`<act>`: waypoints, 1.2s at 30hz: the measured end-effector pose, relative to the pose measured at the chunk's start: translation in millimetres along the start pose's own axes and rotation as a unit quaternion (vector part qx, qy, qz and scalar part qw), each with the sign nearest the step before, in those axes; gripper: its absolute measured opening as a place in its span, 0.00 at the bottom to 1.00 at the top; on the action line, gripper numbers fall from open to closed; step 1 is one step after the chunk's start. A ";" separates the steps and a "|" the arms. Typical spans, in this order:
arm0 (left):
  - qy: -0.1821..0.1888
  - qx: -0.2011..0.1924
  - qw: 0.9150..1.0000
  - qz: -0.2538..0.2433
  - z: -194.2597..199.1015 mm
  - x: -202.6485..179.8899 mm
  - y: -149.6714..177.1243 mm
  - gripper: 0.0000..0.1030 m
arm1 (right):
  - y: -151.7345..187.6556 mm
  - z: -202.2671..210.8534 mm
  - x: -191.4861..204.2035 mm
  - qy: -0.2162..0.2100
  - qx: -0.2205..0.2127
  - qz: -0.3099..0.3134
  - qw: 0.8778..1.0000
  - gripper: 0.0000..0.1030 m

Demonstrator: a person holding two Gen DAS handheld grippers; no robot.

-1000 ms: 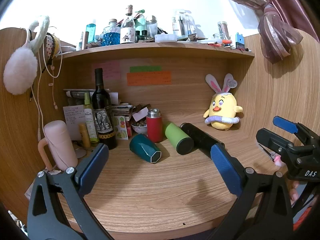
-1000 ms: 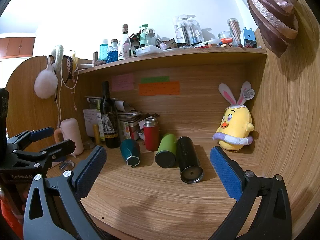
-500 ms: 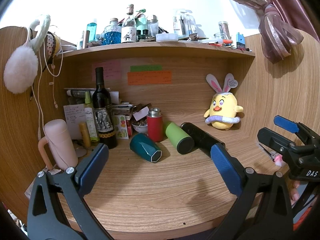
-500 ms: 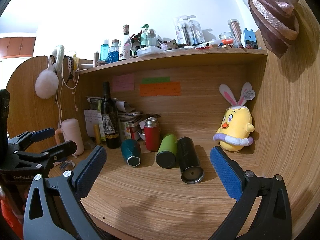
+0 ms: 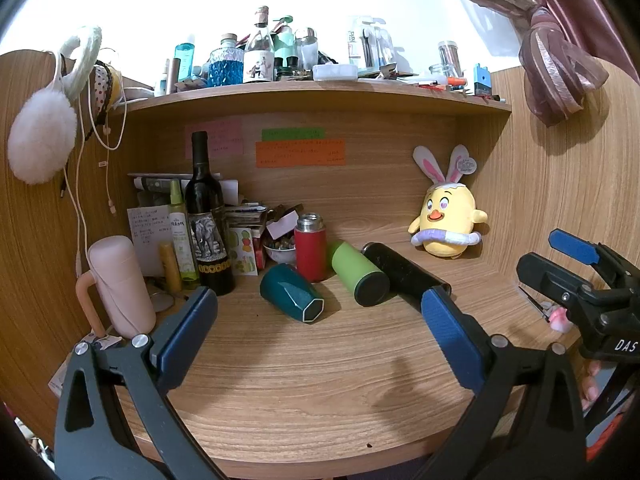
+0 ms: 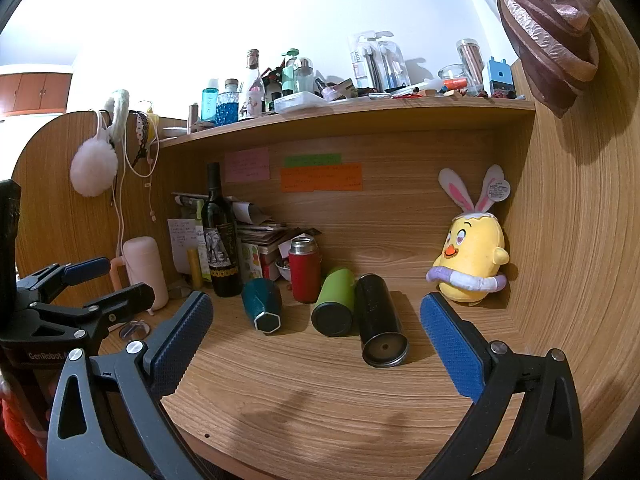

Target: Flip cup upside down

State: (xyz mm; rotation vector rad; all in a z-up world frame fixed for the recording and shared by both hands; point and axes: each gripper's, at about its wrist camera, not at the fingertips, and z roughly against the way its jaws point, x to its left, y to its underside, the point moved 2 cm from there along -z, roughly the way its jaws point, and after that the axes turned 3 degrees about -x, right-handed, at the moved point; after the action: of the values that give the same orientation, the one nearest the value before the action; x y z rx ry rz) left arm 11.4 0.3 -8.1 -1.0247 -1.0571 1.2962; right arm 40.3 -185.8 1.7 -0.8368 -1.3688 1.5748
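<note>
Sideways on the table (image 5: 320,392) lies the teal cup (image 5: 291,293), just in front of an upright red flask (image 5: 310,247), with a green tumbler (image 5: 360,278) and a black tumbler (image 6: 379,319) also lying down to its right. Both the left tool (image 5: 318,330) and the right tool (image 6: 316,330) hover near the table's front edge, fingers spread, holding nothing.

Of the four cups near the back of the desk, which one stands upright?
The red cup with the silver top. The teal cup, the green cup and the black cup all lie on their sides.
</note>
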 end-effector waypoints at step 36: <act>0.009 0.074 0.997 0.014 -81.8 20.6 0.0 1.00 | 13.4 -55.2 -17.4 0.006 0.044 -0.011 0.999 1.00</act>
State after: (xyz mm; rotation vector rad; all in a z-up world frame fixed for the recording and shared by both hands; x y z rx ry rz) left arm 91.0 21.6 -25.8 -0.9400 -0.9218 1.3652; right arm 94.6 -179.7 -21.9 -0.7732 -1.2877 1.5982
